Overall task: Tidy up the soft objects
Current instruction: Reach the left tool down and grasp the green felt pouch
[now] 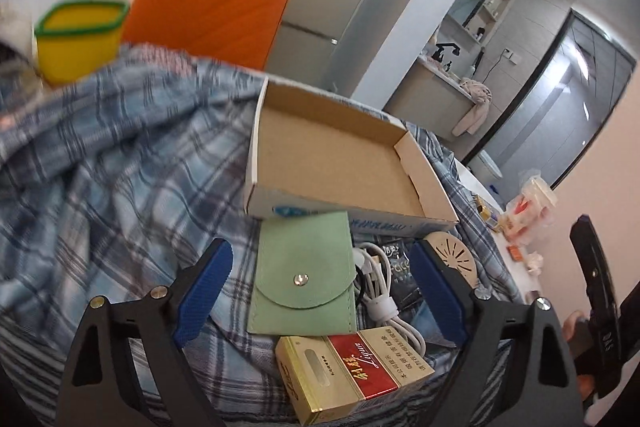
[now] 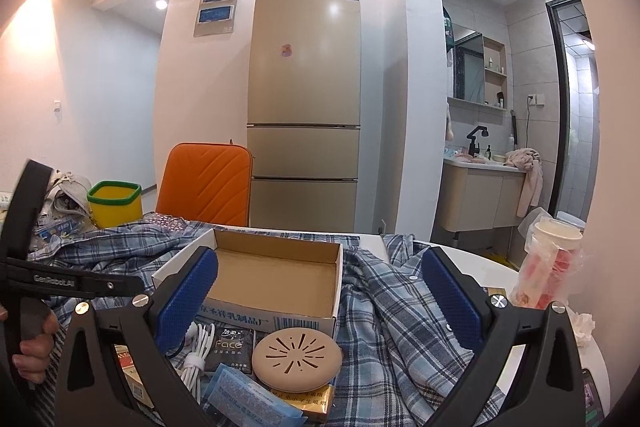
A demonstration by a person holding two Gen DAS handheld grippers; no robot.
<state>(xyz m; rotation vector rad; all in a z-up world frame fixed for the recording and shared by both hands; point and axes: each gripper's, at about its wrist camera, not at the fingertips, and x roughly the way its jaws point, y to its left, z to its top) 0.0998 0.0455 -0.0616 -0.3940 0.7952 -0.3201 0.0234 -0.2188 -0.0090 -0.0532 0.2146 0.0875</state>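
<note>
Here the left gripper (image 1: 322, 291) hung wide open over the lower centre of its frame, blue pads well apart, nothing between them but air. Directly below the gap lay the green felt pouch (image 1: 305, 277), flat on the plaid shirt (image 1: 100, 187), snap flap closed. Neither pad touched it.

Judgement: the step in hand looked like picking up the pouch for the open cardboard box (image 1: 332, 163) just above it in the frame. To do it well, the pads should come down astride the pouch's long sides and pinch the felt alone; the shirt underneath would bunch into the grip if the fingers went too deep. The white charging cable (image 1: 380, 291) lay touching the pouch's right edge and could snag on the right pad. A red-and-gold cigarette pack (image 1: 352, 371) sat just below the pouch, near the bottom edge.

The right gripper (image 2: 320, 303) was likewise fully apart and empty, hovering in the lower half of its frame over the shirt (image 2: 400, 327). Between its pads, a round beige vented disc (image 2: 297, 357), a black "Face" sachet (image 2: 234, 345) and a blue packet (image 2: 252, 395) lay in front of the box (image 2: 276, 275). Whether the pouch appeared in this view, I could not tell.

Further out, upper left: a yellow cup with a green rim (image 1: 80, 35) and an orange chair back (image 1: 208, 7).
</note>
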